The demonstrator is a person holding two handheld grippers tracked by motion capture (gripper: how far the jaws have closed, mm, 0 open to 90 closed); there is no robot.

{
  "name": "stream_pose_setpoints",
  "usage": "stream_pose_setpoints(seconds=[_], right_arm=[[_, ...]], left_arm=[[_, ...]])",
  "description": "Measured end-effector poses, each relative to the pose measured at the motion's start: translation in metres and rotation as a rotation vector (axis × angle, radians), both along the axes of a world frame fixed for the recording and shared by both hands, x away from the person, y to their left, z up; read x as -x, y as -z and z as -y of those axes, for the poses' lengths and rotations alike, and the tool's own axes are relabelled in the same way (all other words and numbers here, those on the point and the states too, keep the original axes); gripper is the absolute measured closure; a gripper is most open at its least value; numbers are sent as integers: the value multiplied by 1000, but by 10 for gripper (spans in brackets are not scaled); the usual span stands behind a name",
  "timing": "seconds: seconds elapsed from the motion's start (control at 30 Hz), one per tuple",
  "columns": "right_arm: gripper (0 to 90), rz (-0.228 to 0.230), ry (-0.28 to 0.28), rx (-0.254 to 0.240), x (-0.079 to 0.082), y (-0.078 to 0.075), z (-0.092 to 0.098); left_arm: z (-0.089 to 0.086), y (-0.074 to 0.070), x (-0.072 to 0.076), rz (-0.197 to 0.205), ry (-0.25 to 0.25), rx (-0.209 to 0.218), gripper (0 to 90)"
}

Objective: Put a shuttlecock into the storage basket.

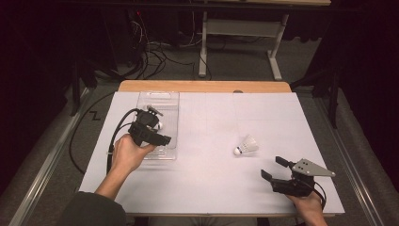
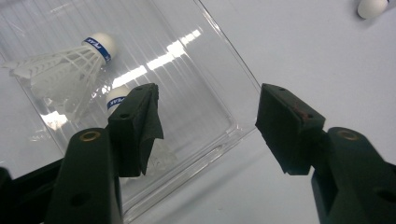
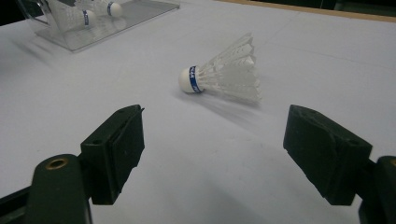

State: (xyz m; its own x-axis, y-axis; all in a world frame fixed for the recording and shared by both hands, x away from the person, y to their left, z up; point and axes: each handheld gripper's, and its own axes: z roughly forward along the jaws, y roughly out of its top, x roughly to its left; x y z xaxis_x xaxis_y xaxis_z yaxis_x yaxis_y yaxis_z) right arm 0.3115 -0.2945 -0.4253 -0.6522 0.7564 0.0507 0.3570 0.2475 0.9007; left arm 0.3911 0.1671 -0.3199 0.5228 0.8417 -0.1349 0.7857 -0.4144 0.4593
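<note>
Work in hand: shuttlecocks are being gathered into a clear plastic tray on the white table; one is judged still to be collected.

Loose shuttlecock: it lies on its side on the bare table, right of centre, well apart from the tray, cork end towards the tray side and skirt away from it.

Right gripper: it is held low over the near right part of the table with the jaws spread wide and nothing between them; in the right gripper view the loose shuttlecock lies ahead of the gap.

Left gripper: it is held over the tray, jaws wide apart and empty; in the left gripper view the tray's near corner sits below the gap.

How the pickup is best done: the right gripper should be brought forward so the cork end, not the soft skirt, is centred between the pads; the jaws should be closed gently, since the skirt is judged easy to crush and the light shuttlecock easy to nudge away.

Count of shuttlecocks: three, two in the tray, one on the table.

Count of trays: one.

Count of grippers: two.
</note>
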Motion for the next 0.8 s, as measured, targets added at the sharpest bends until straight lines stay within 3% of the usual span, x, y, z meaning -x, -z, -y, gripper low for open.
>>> stream_pose_setpoints(seconds=[0.8], right_arm=[[208,-4,-4,3,-2,1,-1]], left_arm=[[13,2,15,12,53,42,392]])
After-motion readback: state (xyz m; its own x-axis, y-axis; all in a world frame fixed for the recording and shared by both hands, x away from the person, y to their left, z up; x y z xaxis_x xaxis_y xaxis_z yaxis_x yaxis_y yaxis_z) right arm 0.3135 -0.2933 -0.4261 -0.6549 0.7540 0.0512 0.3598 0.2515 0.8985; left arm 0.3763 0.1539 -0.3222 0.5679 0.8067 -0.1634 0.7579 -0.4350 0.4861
